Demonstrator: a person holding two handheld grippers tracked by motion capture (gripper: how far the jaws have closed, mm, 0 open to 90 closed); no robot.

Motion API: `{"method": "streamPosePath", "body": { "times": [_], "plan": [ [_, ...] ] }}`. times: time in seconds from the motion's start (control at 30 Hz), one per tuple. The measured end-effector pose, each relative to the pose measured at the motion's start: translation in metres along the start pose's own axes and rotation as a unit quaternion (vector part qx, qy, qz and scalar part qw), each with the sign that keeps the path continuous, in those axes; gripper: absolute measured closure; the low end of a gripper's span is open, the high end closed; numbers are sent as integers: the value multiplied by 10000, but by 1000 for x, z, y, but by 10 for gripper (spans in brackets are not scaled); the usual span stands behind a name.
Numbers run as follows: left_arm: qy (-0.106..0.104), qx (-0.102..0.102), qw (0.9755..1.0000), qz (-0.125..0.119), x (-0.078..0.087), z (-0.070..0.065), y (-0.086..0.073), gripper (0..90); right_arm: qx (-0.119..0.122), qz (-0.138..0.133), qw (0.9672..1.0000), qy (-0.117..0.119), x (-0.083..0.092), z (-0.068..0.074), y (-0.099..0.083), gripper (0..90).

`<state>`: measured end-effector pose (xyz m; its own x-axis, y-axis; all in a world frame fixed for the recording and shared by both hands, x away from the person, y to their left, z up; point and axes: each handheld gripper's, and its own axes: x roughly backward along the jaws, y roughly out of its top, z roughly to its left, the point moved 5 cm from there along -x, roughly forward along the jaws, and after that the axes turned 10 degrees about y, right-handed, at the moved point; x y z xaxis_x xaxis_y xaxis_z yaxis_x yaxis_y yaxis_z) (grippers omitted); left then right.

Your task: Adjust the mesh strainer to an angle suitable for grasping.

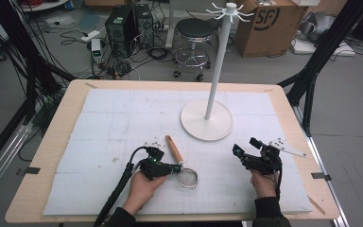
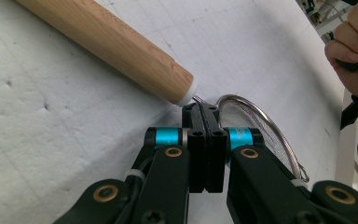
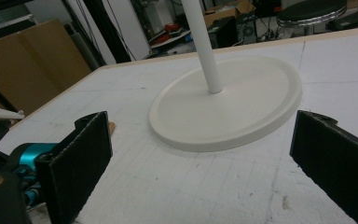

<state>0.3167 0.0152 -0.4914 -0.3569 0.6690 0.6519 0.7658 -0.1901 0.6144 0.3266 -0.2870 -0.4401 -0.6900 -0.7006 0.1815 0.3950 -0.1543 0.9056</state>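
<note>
Beyond my right gripper [image 3: 200, 154], jaws wide apart with nothing between them, stands the white stand [image 1: 207, 118], base just ahead of the pads. Left gripper [image 2: 205, 140] is clamped tight on the strainer's [image 1: 187, 177] wire neck, right where the wooden handle [image 2: 116, 51] ends; mesh bowl [image 2: 256, 126] sits to the right of my fingertips. Grip is thin and off-centre, so I'd lift slowly, keep the wrist level and watch the handle for droop. Right stays clear of the base.

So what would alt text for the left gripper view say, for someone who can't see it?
The left gripper is closed on the thin wire neck of a small mesh strainer, just below its wooden handle, over a white foam mat.
</note>
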Motion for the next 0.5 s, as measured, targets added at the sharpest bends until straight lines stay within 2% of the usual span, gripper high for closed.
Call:
{"method": "streamPosePath", "body": {
  "times": [0.5],
  "plan": [
    [-59,30,10000,-49,-10,-10,4,899,-6,-33,10000,11,0,-1,1,46]
  ]
}}
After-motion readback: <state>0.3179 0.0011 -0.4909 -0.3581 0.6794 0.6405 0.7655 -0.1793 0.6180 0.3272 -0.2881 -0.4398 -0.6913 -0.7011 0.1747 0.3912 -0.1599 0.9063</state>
